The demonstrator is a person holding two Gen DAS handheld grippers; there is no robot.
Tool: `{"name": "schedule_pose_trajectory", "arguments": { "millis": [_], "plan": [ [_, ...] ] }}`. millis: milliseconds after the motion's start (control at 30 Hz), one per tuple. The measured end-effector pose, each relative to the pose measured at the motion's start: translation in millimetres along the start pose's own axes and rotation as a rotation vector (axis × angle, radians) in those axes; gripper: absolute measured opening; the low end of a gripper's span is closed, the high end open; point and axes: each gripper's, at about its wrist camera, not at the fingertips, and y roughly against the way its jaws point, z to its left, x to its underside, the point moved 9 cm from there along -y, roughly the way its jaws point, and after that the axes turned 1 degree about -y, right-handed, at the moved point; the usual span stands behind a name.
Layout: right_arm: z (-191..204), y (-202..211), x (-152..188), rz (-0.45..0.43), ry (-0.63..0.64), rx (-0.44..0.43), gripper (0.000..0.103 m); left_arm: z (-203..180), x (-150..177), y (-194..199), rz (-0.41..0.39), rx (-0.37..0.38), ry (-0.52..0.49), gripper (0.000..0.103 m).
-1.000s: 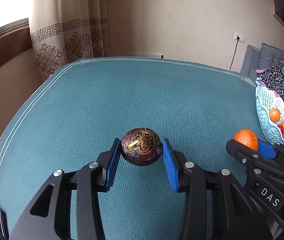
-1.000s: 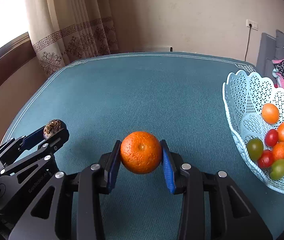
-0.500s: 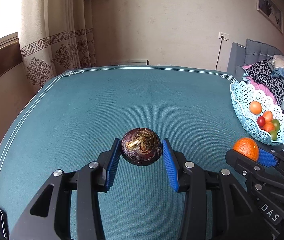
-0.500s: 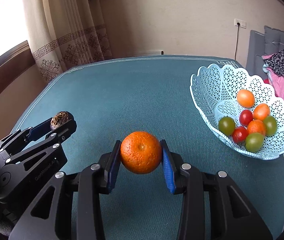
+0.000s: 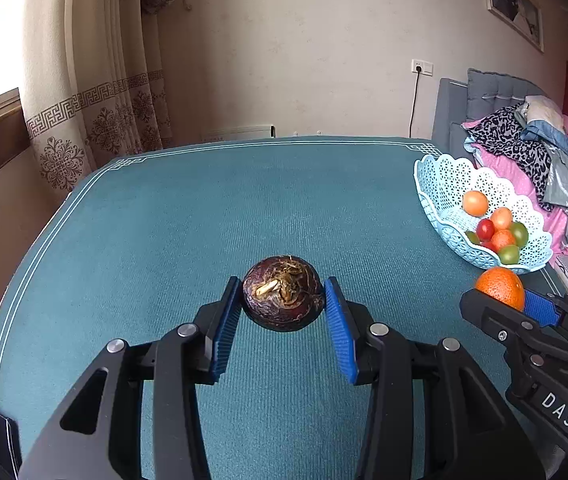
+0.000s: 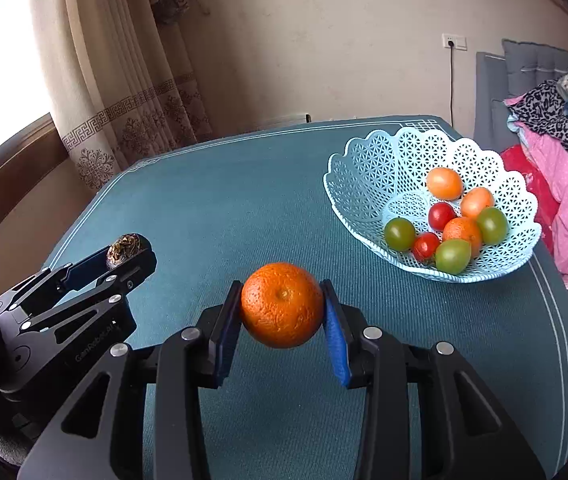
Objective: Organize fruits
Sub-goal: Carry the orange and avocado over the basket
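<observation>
Fruits for sorting sit in two places: most lie in the pale blue lattice basket [image 6: 367, 160] at the far right of the teal-covered desk [image 6: 244, 208], and two are held in the air short of it. Compared with half a second ago, the basket appears further in from the right edge of both wrist views and shows more of its near rim, while each grip looks unchanged.

The right gripper [image 6: 282, 314] has its jaws clamped on an orange [image 6: 282, 305], round, pebbled and bright, with a small stem dimple facing the camera; it hangs above the cloth, near the basket and to its left. The left gripper [image 5: 282, 306] has its jaws clamped on a dark brown fruit [image 5: 282, 298], glossy and ridged, with a dry tan tuft on top, well to the left of the basket.

Inside the basket lie three green fruits [image 6: 399, 234], two small red ones [image 6: 441, 216] and three orange ones [image 6: 444, 183], gathered toward its right half. Beyond the basket, a heap of pink and leopard-print clothes [image 6: 563, 148] rests on a grey seat.
</observation>
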Motion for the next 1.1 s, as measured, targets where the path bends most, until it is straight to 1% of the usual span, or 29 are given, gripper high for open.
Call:
{"name": "schedule_pose_trajectory", "arguments": {
  "millis": [133,300,467,567,867,1100],
  "plan": [
    [-15.3,9.4,7.2,-0.010,-0.023,0.012,0.039,-14.4,1.2,9.2,-0.003,0.017,-0.018,0.043],
    [-37.3,20.4,18.0,-0.013,-0.067,0.016,0.038,-35.7,11.4,14.0,0.014,0.037,-0.047,0.043],
    [-57.4,30.7,15.0,-0.041,-0.099,0.029,0.039,-57.7,10.8,15.7,0.013,0.045,-0.088,0.043],
    [-70.0,36.6,10.6,-0.060,-0.113,0.042,0.039,-71.0,7.3,15.7,0.013,0.063,-0.104,0.043],
    [-108.2,47.0,-3.3,-0.102,-0.146,0.090,0.039,-100.6,-15.1,10.1,0.001,0.106,-0.131,0.043],
    [-122.9,45.0,-23.9,-0.130,-0.129,0.113,0.039,-121.1,-40.2,1.0,-0.023,0.138,-0.147,0.043]
  ]
}}
